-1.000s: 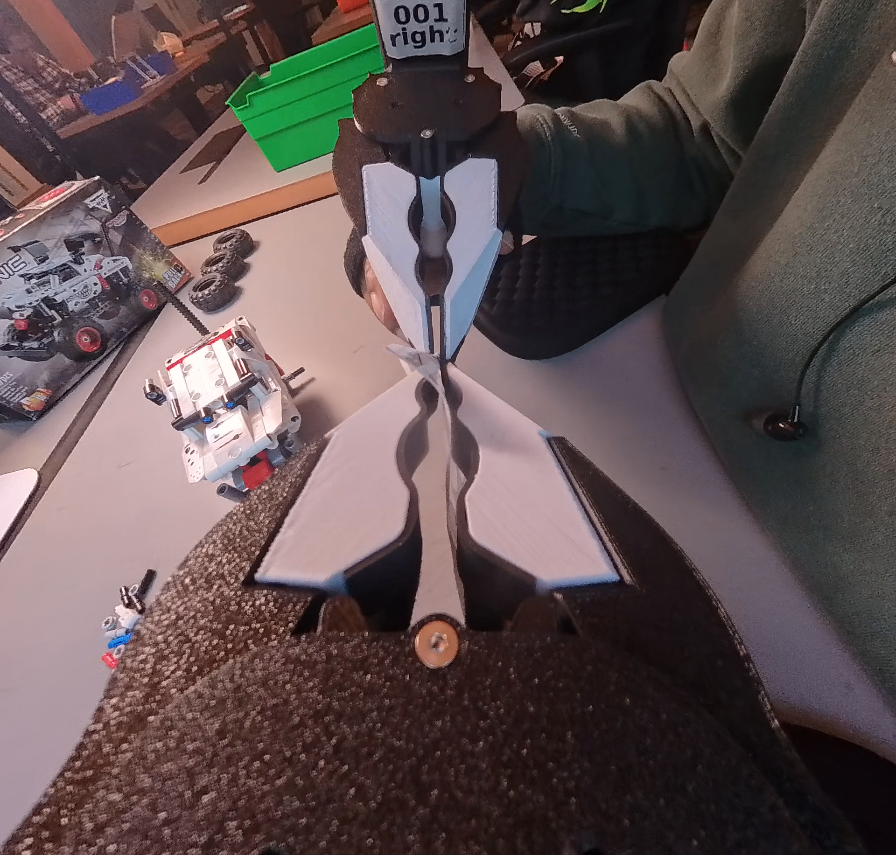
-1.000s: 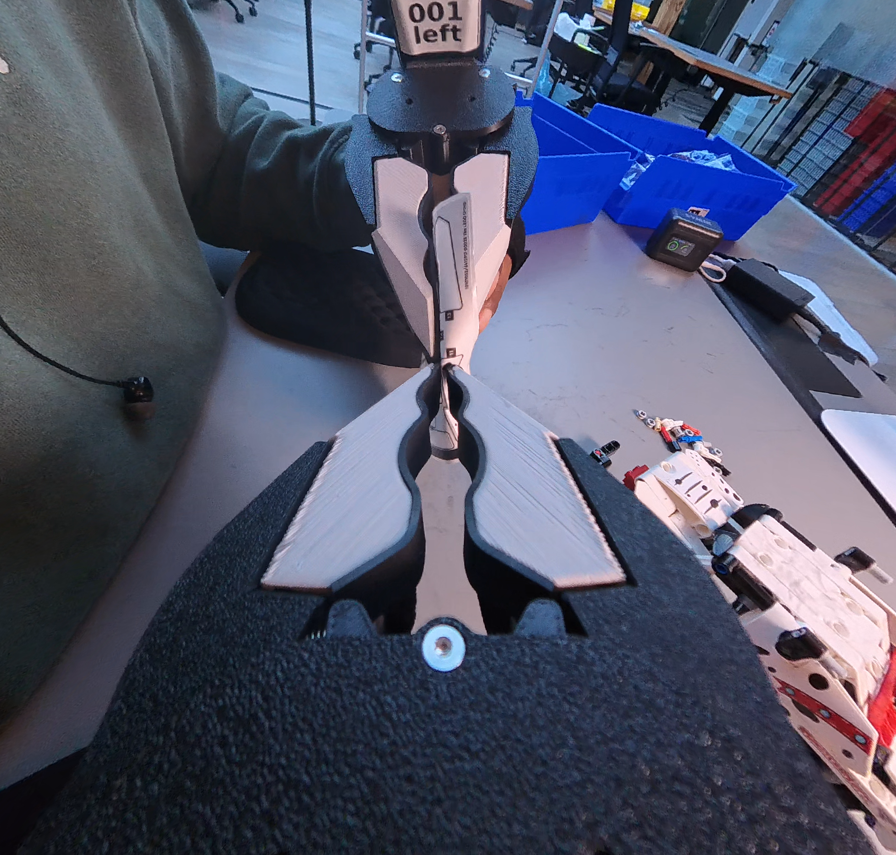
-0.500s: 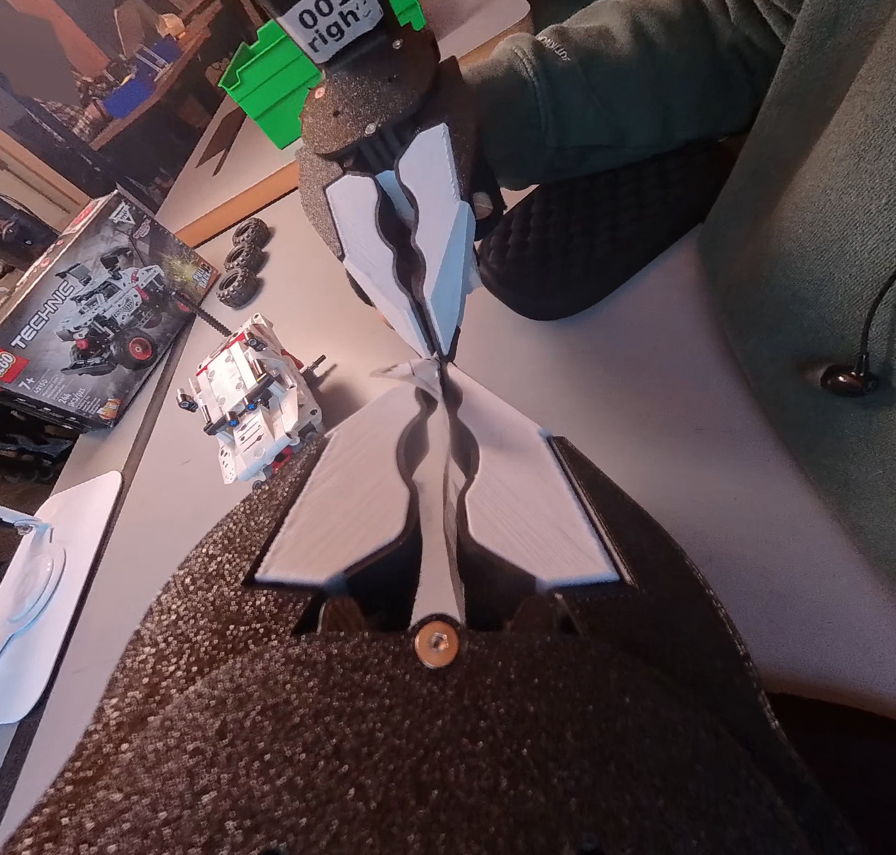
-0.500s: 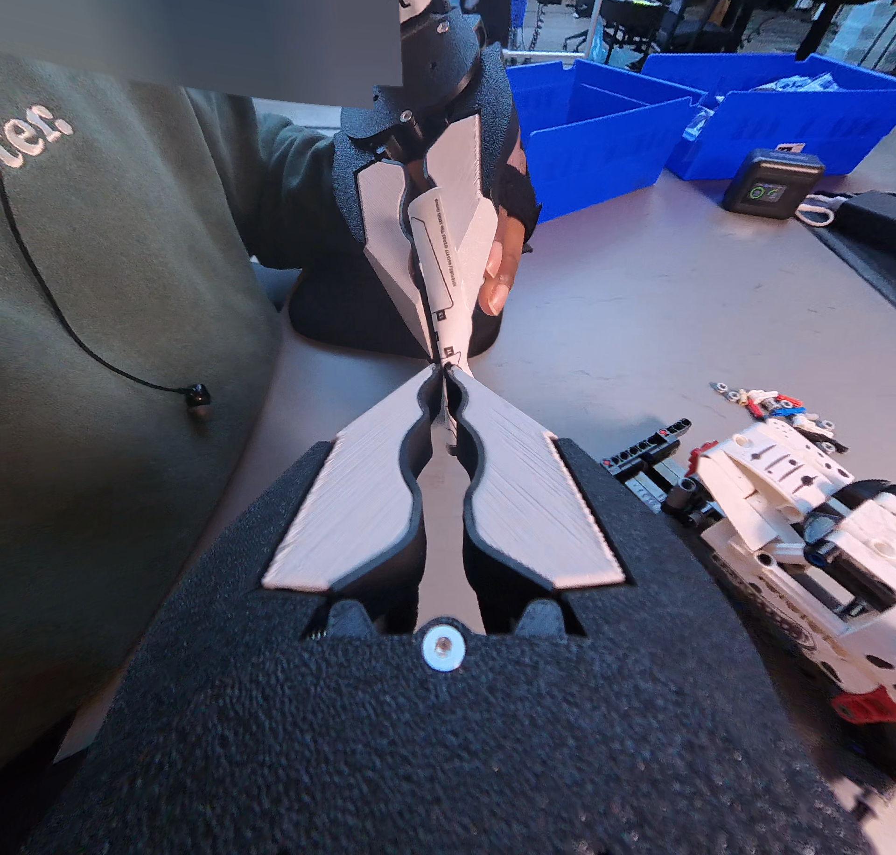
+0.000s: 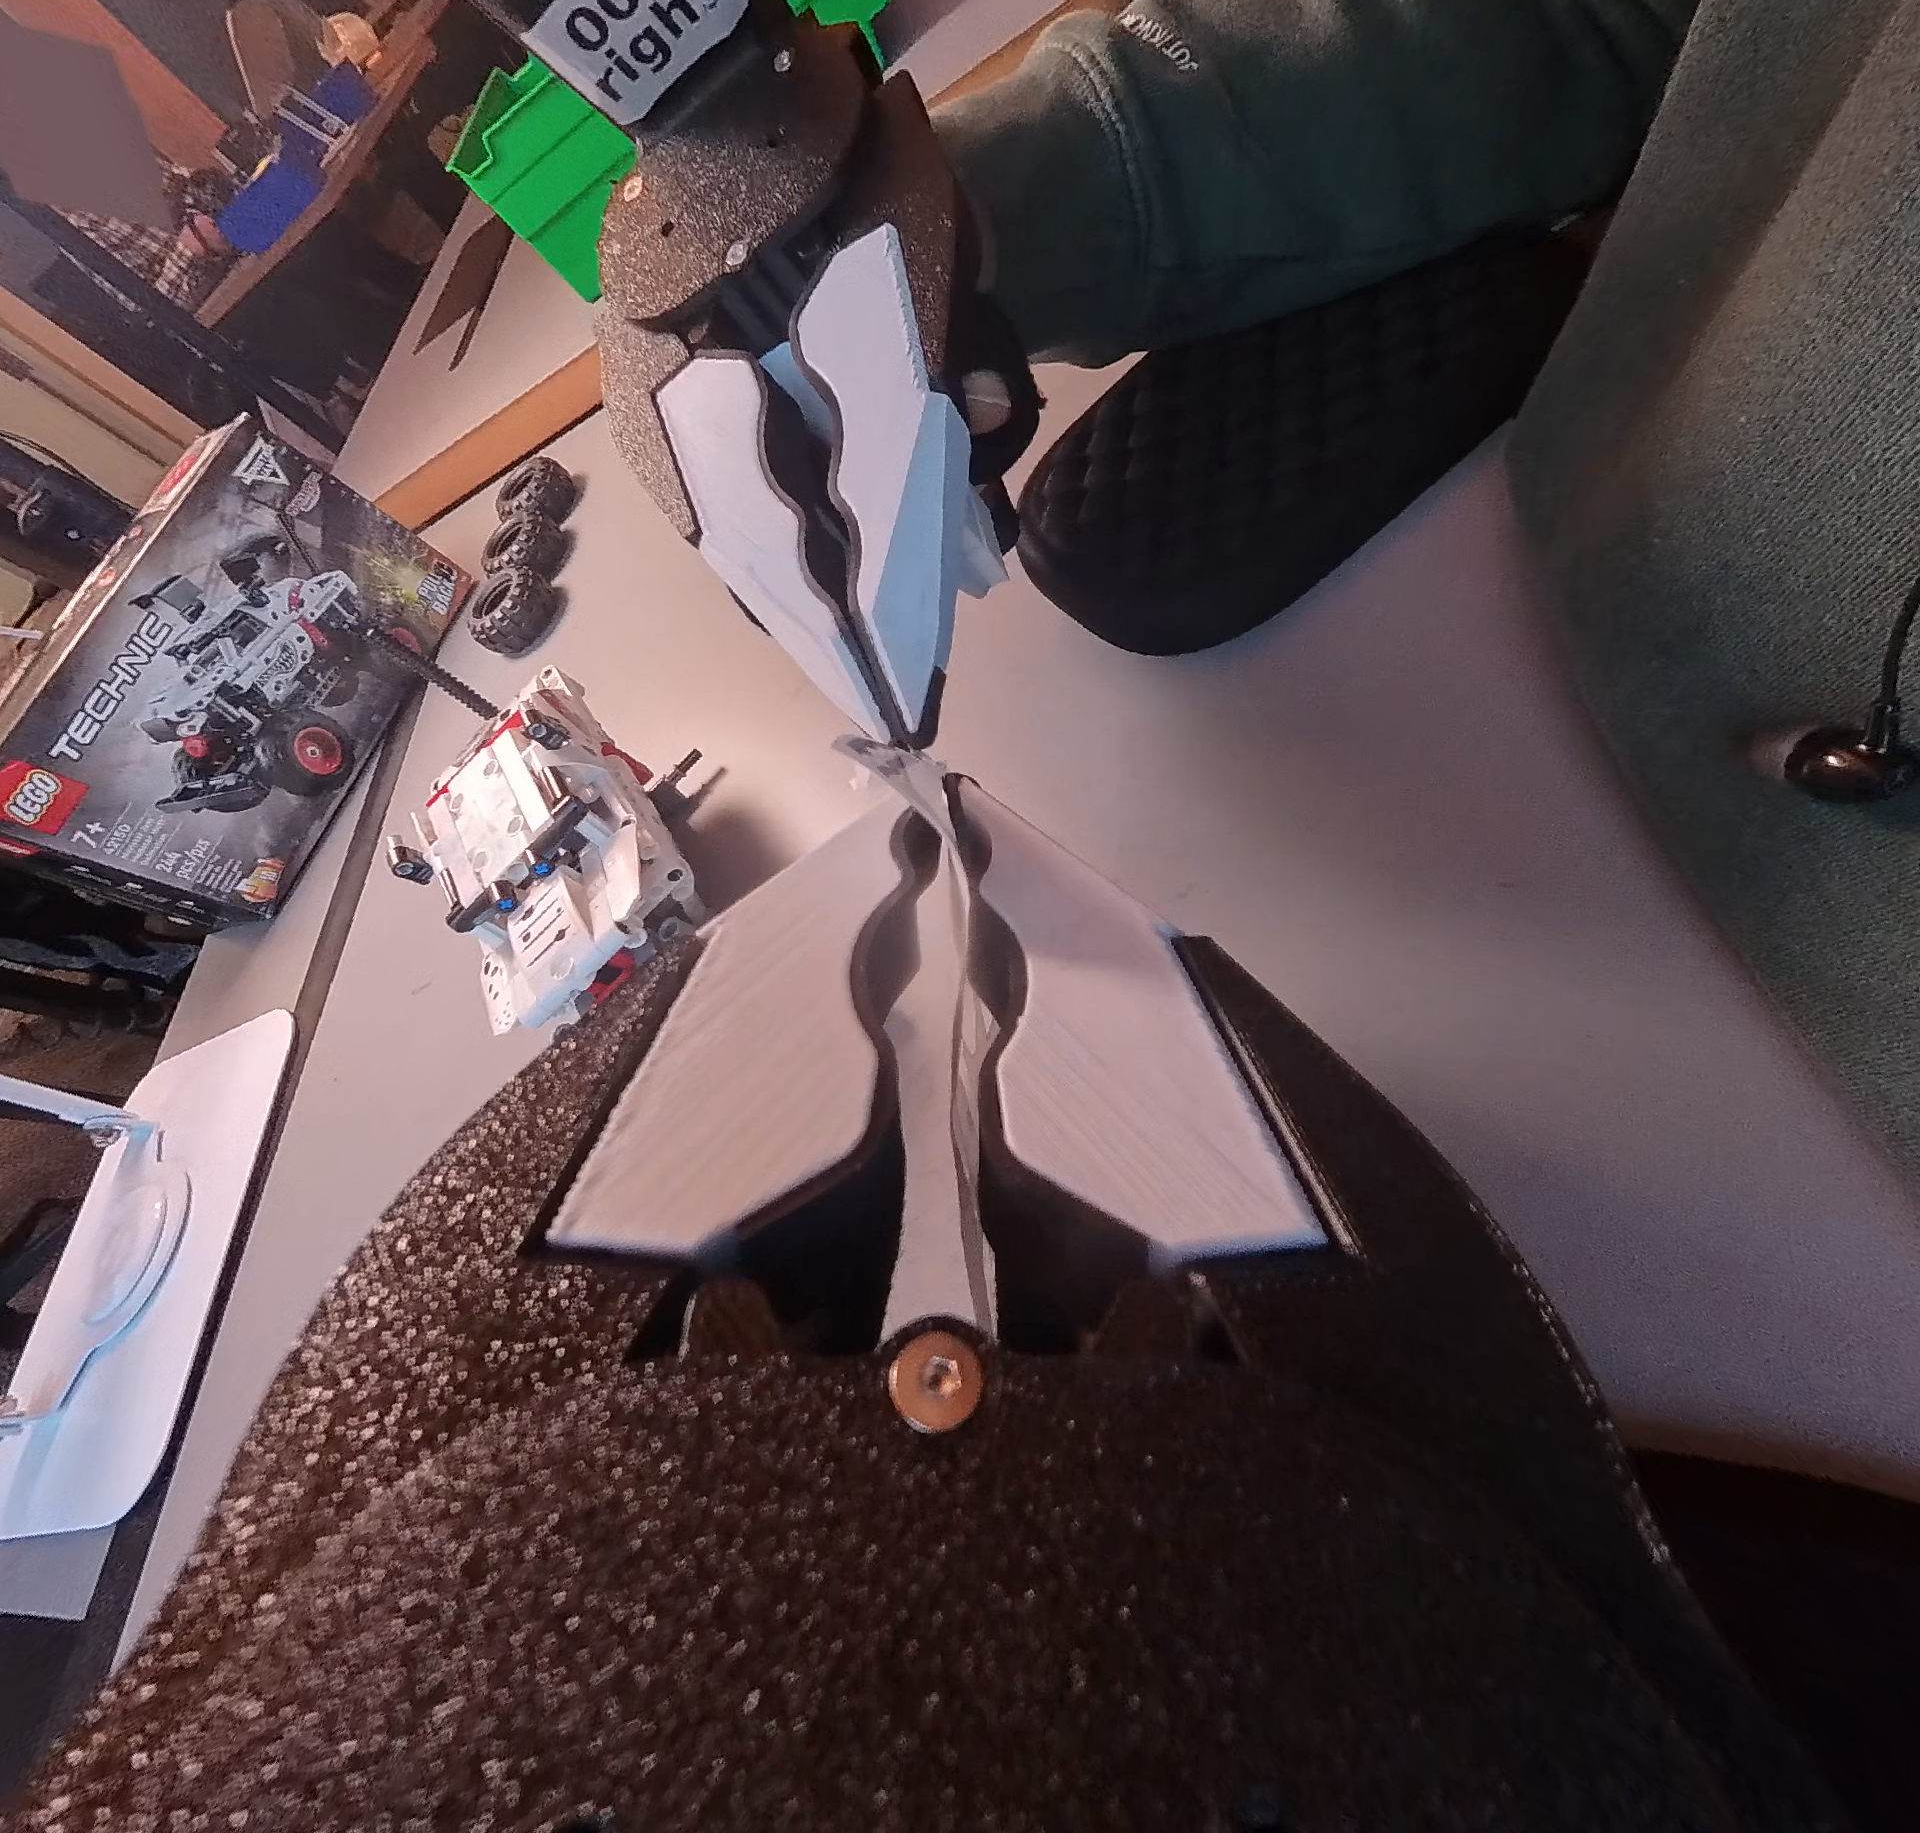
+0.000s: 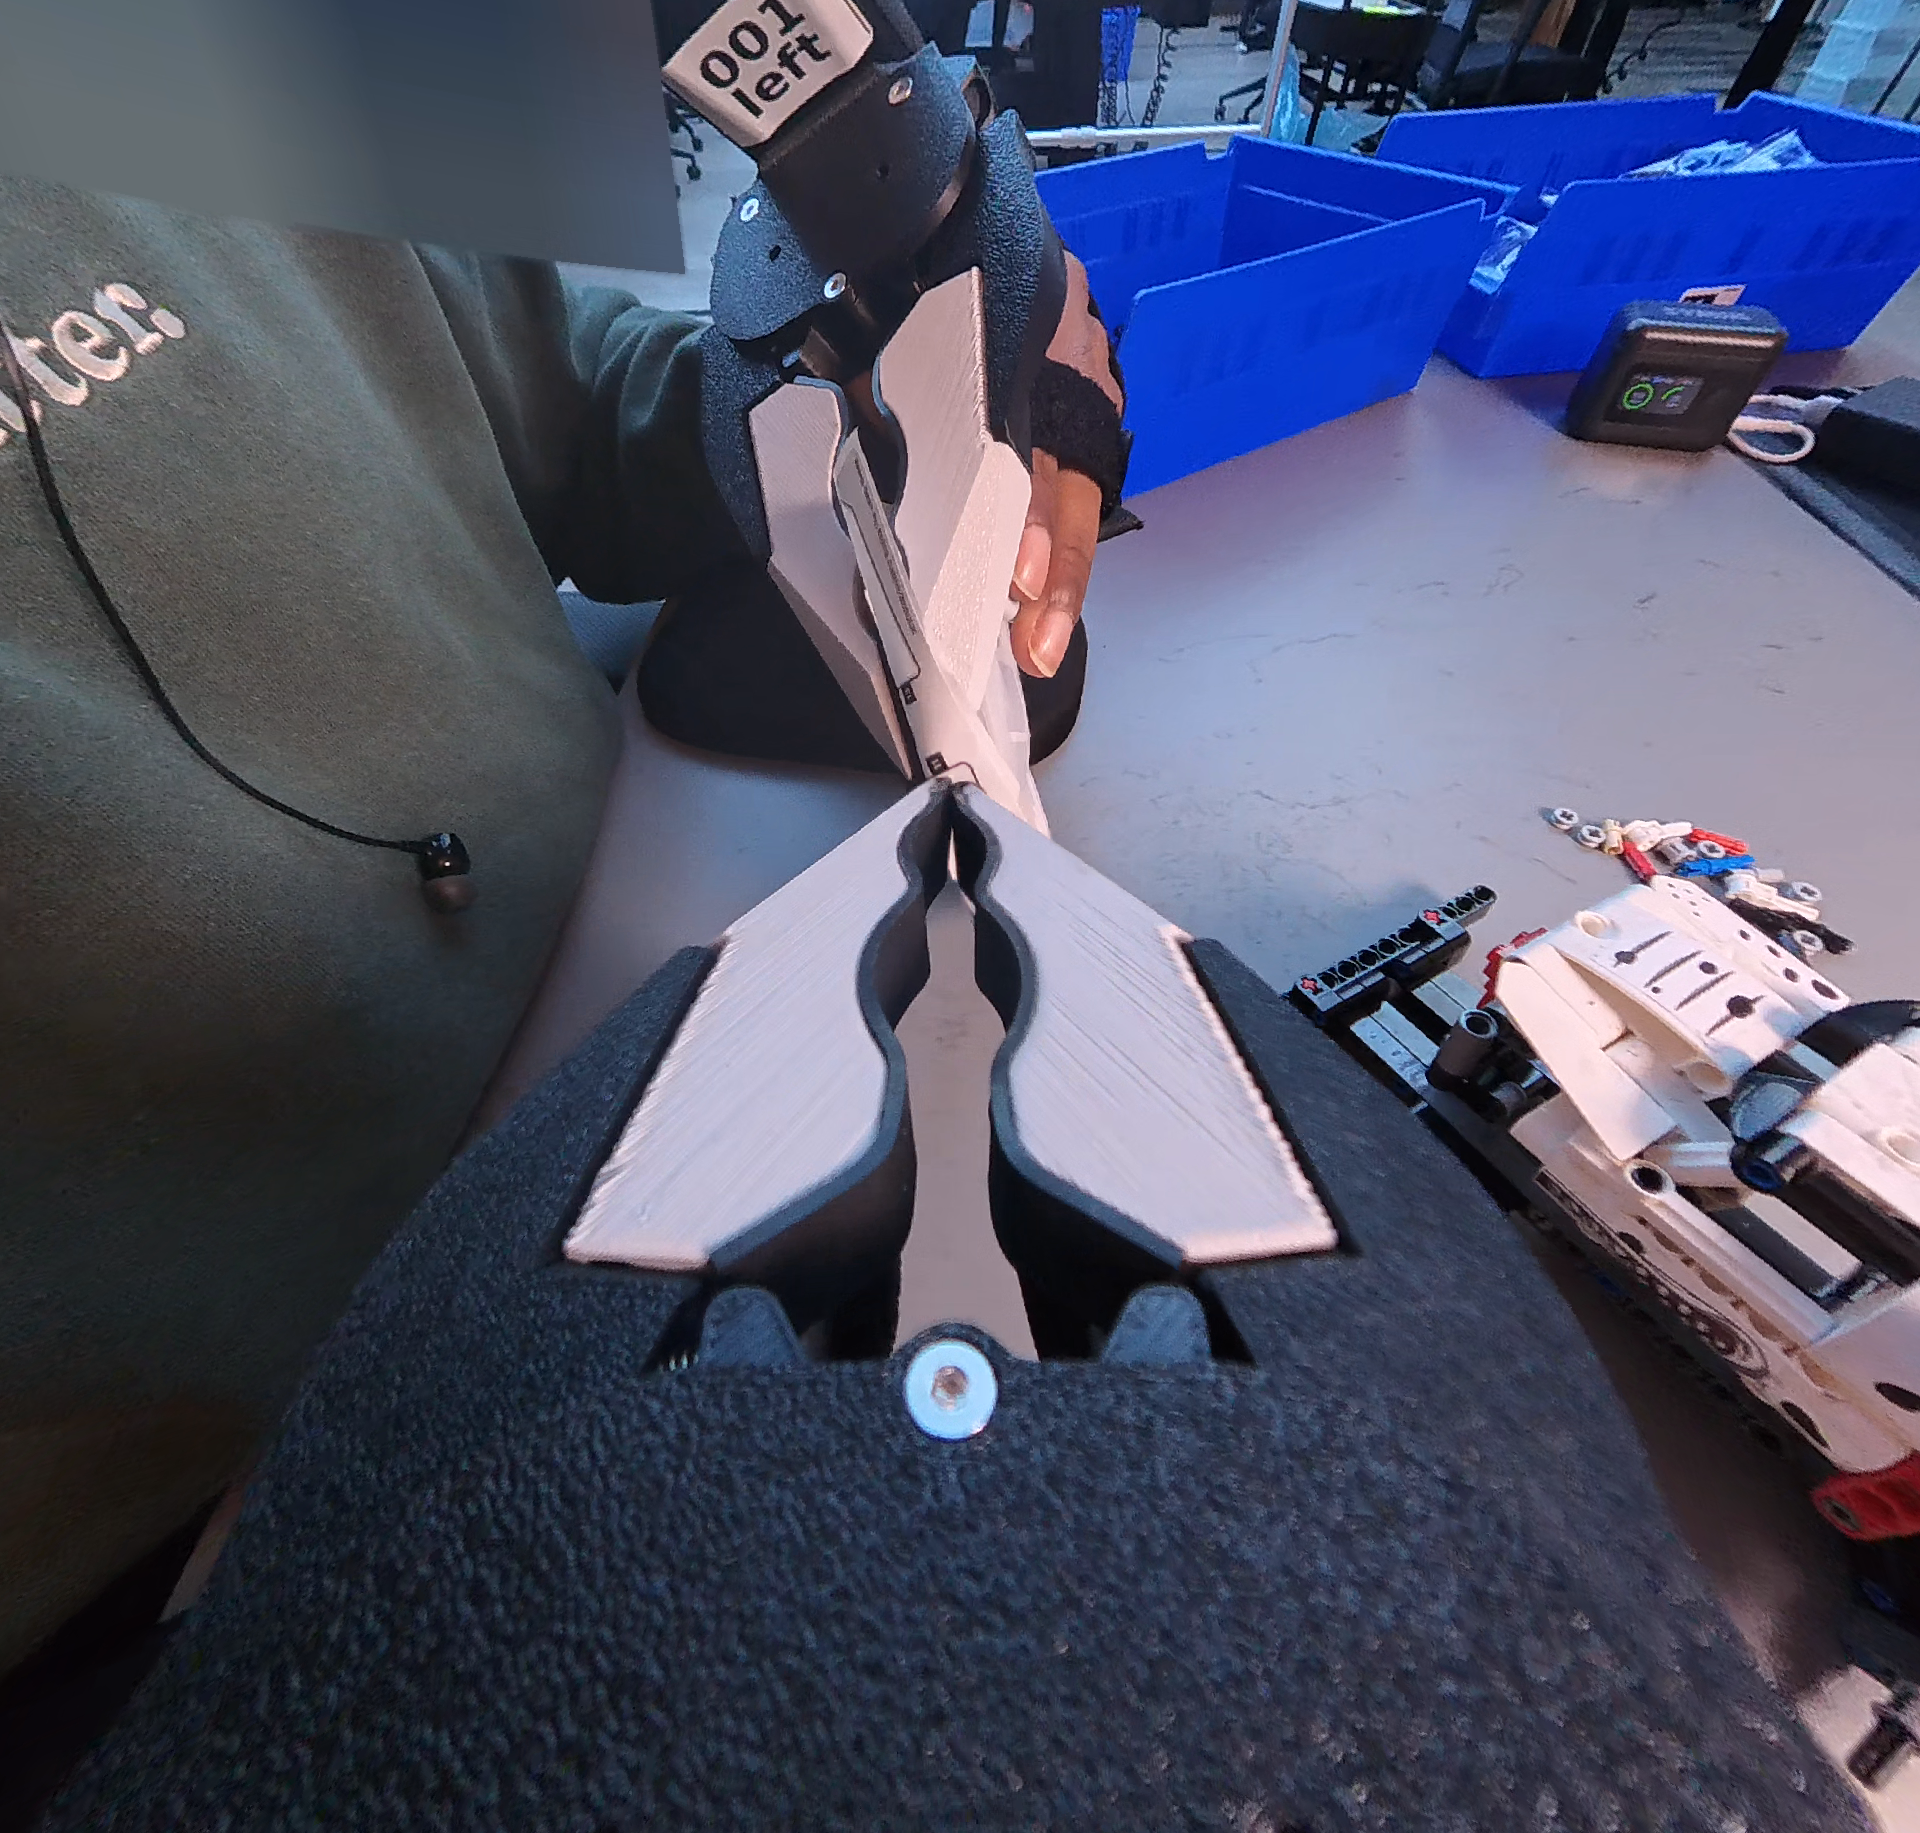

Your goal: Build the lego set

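My left gripper [image 5: 940, 791] is shut on a thin white sticker sheet [image 5: 961, 1035] that runs edge-on between its fingers. In the right wrist view the same sheet [image 6: 883, 578] shows as a printed white strip in the left gripper [image 6: 930, 760]. My right gripper [image 6: 951, 796] is shut and meets the left one tip to tip above the table, pinching a thin sticker film [image 5: 883, 757] at the sheet's end. In the left wrist view the right gripper [image 5: 902, 734] tilts in from the upper left. The half-built white lego truck [image 5: 540, 879] [image 6: 1714, 1108] lies on the table.
The lego box [image 5: 208, 661], three black tires [image 5: 520, 557] and a green bin [image 5: 540, 152] are at the left. A white card [image 5: 125, 1264] lies at the table edge. Blue bins [image 6: 1299, 277], a small black device [image 6: 1673, 375], loose small parts [image 6: 1683, 848] and a black beam [image 6: 1392, 952] are at the right. My two grippers' fingertips are within a few centimetres of each other. Left tips and right tips are each some 15 centimeters from the half-built white lego truck [image 5: 540, 879]. My right wrist view [image 6: 1759, 1060] looks at it from another angle.
Both grippers have stayed shut and tip to tip but have tilted against each other. The sheet in the left gripper has turned more edge-on in the right wrist view.
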Demonstrator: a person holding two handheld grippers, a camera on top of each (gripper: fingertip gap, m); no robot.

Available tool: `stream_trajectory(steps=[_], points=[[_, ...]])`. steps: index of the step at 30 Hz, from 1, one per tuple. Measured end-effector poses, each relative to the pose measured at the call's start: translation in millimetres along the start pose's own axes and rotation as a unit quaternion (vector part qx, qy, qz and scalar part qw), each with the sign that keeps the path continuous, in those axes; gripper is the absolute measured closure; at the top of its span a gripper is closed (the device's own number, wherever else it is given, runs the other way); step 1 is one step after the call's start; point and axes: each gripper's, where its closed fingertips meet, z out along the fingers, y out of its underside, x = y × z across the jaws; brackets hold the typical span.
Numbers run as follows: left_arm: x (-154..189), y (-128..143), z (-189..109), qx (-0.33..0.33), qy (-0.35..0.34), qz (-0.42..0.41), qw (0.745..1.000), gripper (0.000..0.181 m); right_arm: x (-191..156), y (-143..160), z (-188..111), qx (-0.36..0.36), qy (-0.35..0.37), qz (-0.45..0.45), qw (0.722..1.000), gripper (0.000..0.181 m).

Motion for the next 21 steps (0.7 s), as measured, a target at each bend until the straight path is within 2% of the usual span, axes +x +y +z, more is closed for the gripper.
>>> stream_trajectory(steps=[8, 14, 18, 21], points=[[-5.1, -0.2, -3.6, 0.010, -0.005, -0.016, 1.000, 0.181, 7.4, -4.5, -8.3, 0.013, 0.024, -0.005, 1.000, 0.181], [-20.6, -3.5, -14.7, 0.054, -0.012, -0.086, 0.995, 0.181, 15.6, -13.3, -19.6, 0.040, 0.049, -0.008, 0.998, 0.181], [-27.2, -4.1, -17.2, 0.060, -0.024, -0.094, 0.994, 0.181, 19.5, -22.4, -18.9, 0.048, 0.085, -0.031, 0.995, 0.181], [-26.4, -3.8, -14.3, 0.057, -0.025, -0.090, 0.994, 0.181, 12.6, -25.8, -6.6, 0.033, 0.088, -0.055, 0.994, 0.165]])
